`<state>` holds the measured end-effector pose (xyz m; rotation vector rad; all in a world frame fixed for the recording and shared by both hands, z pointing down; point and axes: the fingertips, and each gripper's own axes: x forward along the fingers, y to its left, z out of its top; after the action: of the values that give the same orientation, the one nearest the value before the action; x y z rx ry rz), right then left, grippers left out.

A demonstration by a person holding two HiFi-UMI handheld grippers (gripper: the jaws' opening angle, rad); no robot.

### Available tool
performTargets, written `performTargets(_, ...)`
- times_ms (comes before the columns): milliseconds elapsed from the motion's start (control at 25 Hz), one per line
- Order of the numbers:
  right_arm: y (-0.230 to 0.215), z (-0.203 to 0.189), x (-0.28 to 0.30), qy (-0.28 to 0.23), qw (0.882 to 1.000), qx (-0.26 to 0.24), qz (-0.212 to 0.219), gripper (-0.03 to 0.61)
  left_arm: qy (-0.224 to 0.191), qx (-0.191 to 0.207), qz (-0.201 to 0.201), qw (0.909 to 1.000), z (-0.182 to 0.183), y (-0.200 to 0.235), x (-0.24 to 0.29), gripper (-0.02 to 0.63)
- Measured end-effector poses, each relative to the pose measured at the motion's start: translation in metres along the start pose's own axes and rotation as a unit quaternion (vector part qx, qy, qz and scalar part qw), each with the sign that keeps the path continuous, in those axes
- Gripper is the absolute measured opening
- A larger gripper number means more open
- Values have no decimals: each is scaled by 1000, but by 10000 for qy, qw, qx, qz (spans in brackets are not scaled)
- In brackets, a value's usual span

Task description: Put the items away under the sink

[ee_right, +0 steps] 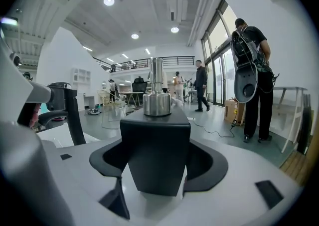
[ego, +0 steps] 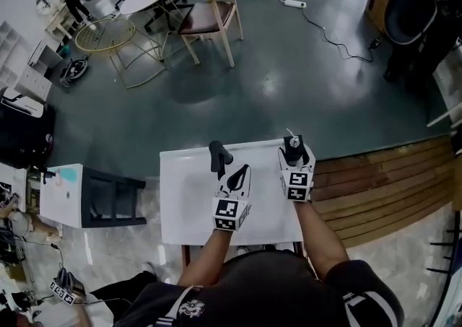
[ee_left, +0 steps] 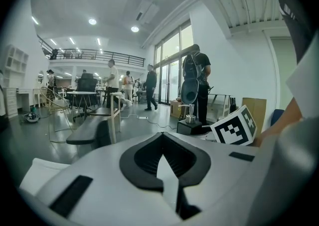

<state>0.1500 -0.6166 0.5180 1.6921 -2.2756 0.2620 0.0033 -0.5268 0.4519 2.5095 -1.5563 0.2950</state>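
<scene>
right gripper (ee_right: 155, 177) grips a black dispenser (ee_right: 155, 142) by its sides, jaws partway apart. dispenser stands upright at the far right edge of the white table (ego: 188, 206), long axis vertical, steel pump on top. left gripper (ee_left: 163, 170) rests nearby over the table, jaws closed to a sliver, empty.

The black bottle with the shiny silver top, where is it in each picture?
Head view: the black bottle is at the far right edge of the white table, at the right tongs.
Left gripper view: the bottle is small, right of middle, beside the marker cube.
Right gripper view: the bottle is big, dead centre, between the tongs.
Shared landmark: the white table, low on the left in both gripper views.
</scene>
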Motion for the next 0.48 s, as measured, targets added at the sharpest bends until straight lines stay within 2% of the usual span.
performTargets(200,1,-1,-3,-25,10000,19,-51,325,6,98,-28,9999,0,-3,-4,7)
performTargets(480,8,23,-25,-226,9997,24,-76,324,-74,125,-118,9998,9,-7,-17,8)
